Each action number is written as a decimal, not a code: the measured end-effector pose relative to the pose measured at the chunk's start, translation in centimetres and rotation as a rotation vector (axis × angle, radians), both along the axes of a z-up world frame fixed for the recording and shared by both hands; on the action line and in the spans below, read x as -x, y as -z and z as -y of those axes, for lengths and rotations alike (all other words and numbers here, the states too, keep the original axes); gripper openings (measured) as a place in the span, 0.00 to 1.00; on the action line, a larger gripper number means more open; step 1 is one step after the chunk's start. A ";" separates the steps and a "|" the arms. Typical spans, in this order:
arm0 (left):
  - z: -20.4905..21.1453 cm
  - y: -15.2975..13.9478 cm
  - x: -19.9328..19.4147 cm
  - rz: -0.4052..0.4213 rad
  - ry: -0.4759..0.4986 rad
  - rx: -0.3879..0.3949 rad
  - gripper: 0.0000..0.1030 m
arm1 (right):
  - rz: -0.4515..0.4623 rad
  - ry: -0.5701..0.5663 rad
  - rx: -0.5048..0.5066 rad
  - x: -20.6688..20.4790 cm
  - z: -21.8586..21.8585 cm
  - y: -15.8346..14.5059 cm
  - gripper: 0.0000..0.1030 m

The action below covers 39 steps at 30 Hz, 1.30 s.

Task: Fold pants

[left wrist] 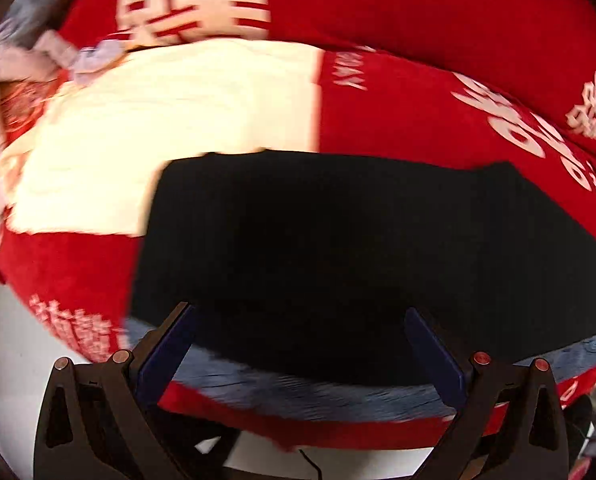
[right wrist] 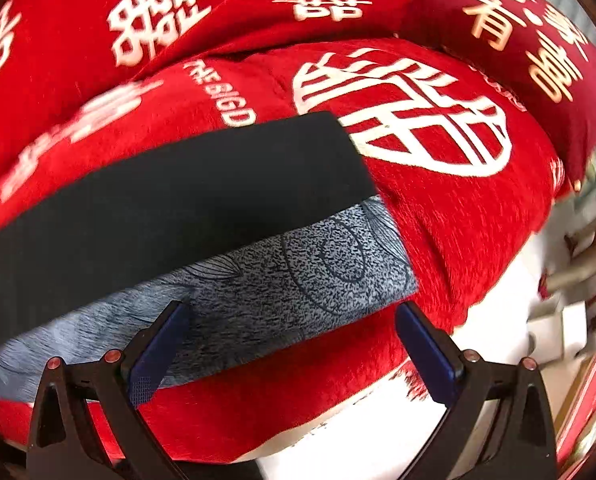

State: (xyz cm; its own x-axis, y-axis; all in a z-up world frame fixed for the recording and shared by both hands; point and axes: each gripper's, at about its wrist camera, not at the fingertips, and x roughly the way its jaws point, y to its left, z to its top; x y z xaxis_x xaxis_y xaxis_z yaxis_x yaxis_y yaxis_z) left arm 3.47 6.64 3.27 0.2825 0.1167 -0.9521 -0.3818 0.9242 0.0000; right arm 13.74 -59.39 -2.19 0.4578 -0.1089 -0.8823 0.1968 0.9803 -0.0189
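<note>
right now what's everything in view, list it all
black pants: one, black, folded flat on the red bedding
blue-grey patterned cloth: one, under the pants, its edge showing nearest the tongs
red bedding: red with white characters, covering the bed
dark red cushion: one, gold characters, far right in the right view
cream cloth: one, beyond the pants in the left view
left tongs: open, empty, above the near edge
right tongs: open, empty
</note>
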 end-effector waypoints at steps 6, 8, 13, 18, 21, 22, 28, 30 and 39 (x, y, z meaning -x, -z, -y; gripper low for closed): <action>2.8 0.8 -2.1 -0.041 0.064 -0.029 1.00 | -0.018 0.247 0.070 0.1 5.7 -0.9 1.00; 4.3 0.7 -3.1 -0.048 0.080 -0.035 1.00 | 0.026 0.185 -0.015 0.0 4.6 -2.1 1.00; 10.5 0.1 -8.8 -0.026 0.133 -0.070 1.00 | 0.099 -0.131 -0.078 -2.8 -6.8 -4.3 1.00; 13.8 1.0 -12.5 -0.051 0.146 -0.111 1.00 | 0.076 -0.380 -0.076 -6.0 -18.5 -2.7 1.00; 13.2 1.9 -13.1 -0.067 0.147 -0.165 1.00 | 0.060 -0.408 -0.038 -8.0 -20.4 -1.0 0.99; 12.1 2.2 -13.1 -0.065 0.126 -0.113 1.00 | 0.072 -0.395 -0.083 -8.4 -19.6 -1.1 1.00; 8.3 2.6 -12.3 -0.054 0.048 -0.042 1.00 | 0.060 -0.195 -0.117 -10.8 -10.1 -0.2 0.99; 8.5 2.4 -11.6 -0.049 0.070 -0.074 1.00 | 0.059 -0.149 -0.090 -11.0 -7.4 -0.1 1.00; 3.8 2.5 -8.3 -0.028 0.025 -0.079 1.00 | 0.041 -0.013 -0.100 -6.6 0.8 0.4 0.99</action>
State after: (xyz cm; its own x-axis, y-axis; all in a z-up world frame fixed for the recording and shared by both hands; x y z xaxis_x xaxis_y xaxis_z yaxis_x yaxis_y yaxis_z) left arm 11.73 2.86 0.76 0.2599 0.1847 -0.9478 -0.3576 0.9302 0.0832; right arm 20.35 -60.18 -2.63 0.4947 -0.0153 -0.8690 0.1831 0.9792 0.0870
